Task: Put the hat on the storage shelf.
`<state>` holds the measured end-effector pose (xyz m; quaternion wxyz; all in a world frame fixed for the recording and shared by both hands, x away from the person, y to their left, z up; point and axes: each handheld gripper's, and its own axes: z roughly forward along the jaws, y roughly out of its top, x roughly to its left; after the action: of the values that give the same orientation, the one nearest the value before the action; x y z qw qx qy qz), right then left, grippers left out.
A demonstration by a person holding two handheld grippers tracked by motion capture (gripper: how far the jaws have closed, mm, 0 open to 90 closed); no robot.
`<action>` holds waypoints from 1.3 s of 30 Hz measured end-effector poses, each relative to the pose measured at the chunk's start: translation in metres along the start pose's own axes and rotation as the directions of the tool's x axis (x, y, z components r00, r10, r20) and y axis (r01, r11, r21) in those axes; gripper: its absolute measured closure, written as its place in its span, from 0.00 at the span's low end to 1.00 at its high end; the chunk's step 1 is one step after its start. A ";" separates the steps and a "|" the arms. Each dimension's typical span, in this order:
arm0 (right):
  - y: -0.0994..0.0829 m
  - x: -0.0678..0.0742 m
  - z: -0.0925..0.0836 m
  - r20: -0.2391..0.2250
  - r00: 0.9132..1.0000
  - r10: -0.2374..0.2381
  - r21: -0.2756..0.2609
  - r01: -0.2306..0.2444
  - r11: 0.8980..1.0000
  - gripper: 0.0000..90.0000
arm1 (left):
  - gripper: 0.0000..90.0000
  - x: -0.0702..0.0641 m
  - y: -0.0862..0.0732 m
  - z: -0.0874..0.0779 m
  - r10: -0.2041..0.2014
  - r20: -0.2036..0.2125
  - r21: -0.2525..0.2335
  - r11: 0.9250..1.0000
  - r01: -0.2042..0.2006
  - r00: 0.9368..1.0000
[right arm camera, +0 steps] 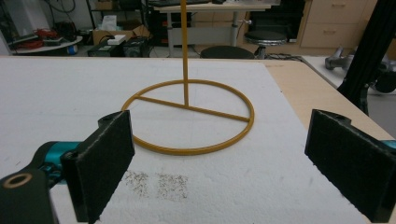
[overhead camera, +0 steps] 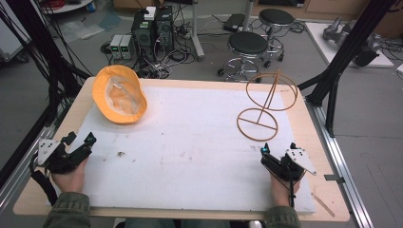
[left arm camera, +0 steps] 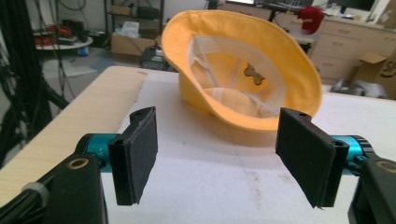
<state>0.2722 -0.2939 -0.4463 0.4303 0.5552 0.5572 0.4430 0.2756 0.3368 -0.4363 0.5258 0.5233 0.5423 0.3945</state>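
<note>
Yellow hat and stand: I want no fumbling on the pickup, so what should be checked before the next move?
1. Left tool open, nothing held: ok.
2. Right tool open, nothing held: ok.
3. Yellow fabric bucket hat straight ahead of the left tool, opening toward it: ok.
4. Thin golden wire hat stand upright on its ring base: ok.
5. White foam mat between hat and stand free of obstacles: ok.
6. Stand's steadiness: cannot tell.

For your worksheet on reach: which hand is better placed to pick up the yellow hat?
Left. The left tongs sit on the hat's side of the table, open and aimed straight at it. The right tongs face the wire stand instead.
</note>
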 end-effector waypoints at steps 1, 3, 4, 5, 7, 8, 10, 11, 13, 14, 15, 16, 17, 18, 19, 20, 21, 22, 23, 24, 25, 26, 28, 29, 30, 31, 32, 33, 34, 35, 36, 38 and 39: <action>0.000 0.000 0.000 0.000 1.000 0.000 0.000 0.000 1.000 0.08 | 0.33 0.000 0.002 0.000 -0.011 0.013 -0.001 1.000 0.011 1.000; 0.000 -0.001 0.000 -0.005 1.000 0.004 -0.002 -0.004 1.000 0.08 | 0.32 -0.002 0.006 0.000 -0.017 0.023 -0.006 1.000 0.018 1.000; 0.000 0.000 0.000 -0.006 1.000 0.008 0.002 -0.008 1.000 0.08 | 0.32 -0.003 0.008 -0.001 -0.019 0.023 -0.013 1.000 0.019 1.000; 0.000 0.000 0.000 -0.006 1.000 0.008 0.002 -0.008 1.000 0.08 | 0.32 -0.004 0.010 -0.001 -0.019 0.025 -0.015 1.000 0.020 0.999; 0.000 0.000 0.001 -0.009 1.000 0.013 0.000 -0.013 1.000 0.08 | 0.32 -0.006 0.013 -0.002 -0.016 0.036 -0.012 1.000 0.016 0.999; 0.000 0.000 0.001 -0.009 1.000 0.012 0.000 -0.012 1.000 0.08 | 0.32 -0.008 0.015 -0.002 -0.009 0.038 -0.010 1.000 0.010 0.999; 0.000 0.000 0.001 -0.009 1.000 0.014 0.001 -0.014 1.000 0.08 | 0.31 -0.011 0.019 -0.003 -0.005 0.043 -0.011 1.000 0.006 0.999; 0.000 0.000 0.001 -0.009 1.000 0.015 0.003 -0.015 1.000 0.08 | 0.31 -0.013 0.022 -0.003 -0.009 0.047 -0.016 1.000 0.009 0.999; 0.000 0.000 0.001 -0.010 1.000 0.013 -0.002 -0.013 1.000 0.08 | 0.31 -0.017 0.026 -0.003 -0.004 0.050 -0.022 1.000 0.005 0.999; 0.000 0.000 0.001 -0.010 1.000 0.013 -0.002 -0.013 1.000 0.08 | 0.31 -0.019 0.027 -0.002 0.000 0.053 -0.023 1.000 0.001 0.999; 0.000 0.000 0.001 -0.010 1.000 0.016 -0.002 -0.016 1.000 0.08 | 0.31 -0.021 0.029 0.000 0.000 0.060 -0.020 1.000 0.001 0.998; 0.000 0.000 0.002 -0.010 1.000 0.017 -0.002 -0.017 1.000 0.08 | 0.31 -0.021 0.029 0.003 -0.005 0.067 -0.012 1.000 0.006 0.998; 0.000 0.001 0.002 -0.010 1.000 0.020 0.000 -0.020 1.000 0.08 | 0.31 -0.022 0.030 0.006 -0.016 0.076 -0.001 1.000 0.016 0.997; 0.000 0.001 0.002 -0.010 1.000 0.022 0.001 -0.022 1.000 0.08 | 0.31 -0.024 0.031 0.010 -0.016 0.081 0.008 1.000 0.015 0.997; 0.000 0.001 0.002 -0.010 1.000 0.022 0.002 -0.022 1.000 0.08 | 0.31 -0.026 0.032 0.012 -0.007 0.077 0.011 1.000 0.006 0.997; 0.000 0.001 0.002 -0.010 1.000 0.022 0.002 -0.022 1.000 0.08 | 0.31 -0.028 0.034 0.015 0.004 0.071 0.013 1.000 -0.005 0.997; 0.000 0.001 0.002 -0.011 1.000 0.023 0.002 -0.023 1.000 0.08 | 0.31 -0.030 0.036 0.018 0.009 0.064 0.013 1.000 -0.010 0.998; 0.000 0.001 0.002 -0.012 1.000 0.024 0.001 -0.024 1.000 0.08 | 0.32 -0.031 0.038 0.021 0.009 0.061 0.017 1.000 -0.010 0.998; 0.000 0.001 0.002 -0.014 1.000 0.023 0.003 -0.023 1.000 0.08 | 0.32 -0.032 0.040 0.024 0.010 0.059 0.018 1.000 -0.011 0.998; 0.000 0.001 0.002 -0.014 1.000 0.024 0.003 -0.024 1.000 0.08 | 0.32 -0.033 0.042 0.025 0.015 0.054 0.021 1.000 -0.016 0.998; 0.000 0.001 0.002 -0.012 1.000 0.023 -0.002 -0.023 1.000 0.08 | 0.32 -0.035 0.044 0.028 0.027 0.046 0.023 0.999 -0.028 0.999; 0.000 0.001 0.002 -0.013 0.999 0.030 -0.001 -0.030 1.000 0.08 | 0.32 -0.037 0.047 0.031 0.040 0.037 0.027 0.999 -0.041 0.999; 0.000 0.001 0.002 -0.013 0.999 0.031 -0.001 -0.031 1.000 0.08 | 0.32 -0.040 0.053 0.038 0.061 0.028 0.032 0.998 -0.062 0.998; 0.000 0.001 0.002 -0.013 0.999 0.031 -0.001 -0.031 1.000 0.08 | 0.32 -0.042 0.055 0.041 0.064 0.029 0.032 0.997 -0.065 0.998; 0.000 0.001 0.002 -0.012 0.999 0.031 -0.001 -0.031 1.000 0.08 | 0.32 -0.043 0.057 0.043 0.063 0.029 0.028 0.998 -0.064 0.998; 0.000 0.001 0.002 -0.012 0.999 0.032 -0.003 -0.032 0.999 0.08 | 0.32 -0.044 0.060 0.046 0.060 0.029 0.027 0.998 -0.061 0.998; 0.000 0.001 0.001 -0.012 0.999 0.031 -0.002 -0.031 1.000 0.08 | 0.32 -0.045 0.061 0.049 0.057 0.029 0.025 0.998 -0.058 0.998; 0.000 0.001 0.001 -0.012 0.999 0.031 -0.002 -0.031 1.000 0.08 | 0.32 -0.046 0.062 0.051 0.059 0.028 0.027 0.998 -0.060 0.998; 0.000 0.001 0.001 -0.011 1.000 0.028 -0.003 -0.028 1.000 0.08 | 0.32 -0.046 0.063 0.054 0.061 0.025 0.028 0.998 -0.062 0.998; 0.001 0.001 0.002 -0.008 1.000 0.019 -0.003 -0.019 1.000 0.08 | 0.32 -0.046 0.064 0.058 0.066 0.020 0.032 0.997 -0.067 0.998; 0.000 0.003 0.002 -0.007 1.000 0.017 -0.002 -0.017 1.000 0.08 | 0.32 -0.046 0.064 0.061 0.064 0.018 0.033 0.997 -0.065 0.998; 0.000 0.003 0.003 -0.006 1.000 0.006 -0.002 -0.006 1.000 0.08 | 0.32 -0.046 0.063 0.068 0.044 0.017 0.039 0.998 -0.045 0.999; 0.000 0.003 0.003 -0.006 1.000 0.007 -0.002 -0.007 1.000 0.08 | 0.32 -0.047 0.063 0.072 0.042 0.017 0.046 0.998 -0.043 0.999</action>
<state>0.2749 -0.2912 -0.4466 0.4275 0.5553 0.5563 0.4466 0.3513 0.2912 -0.3768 0.5093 0.5499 0.5359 0.3886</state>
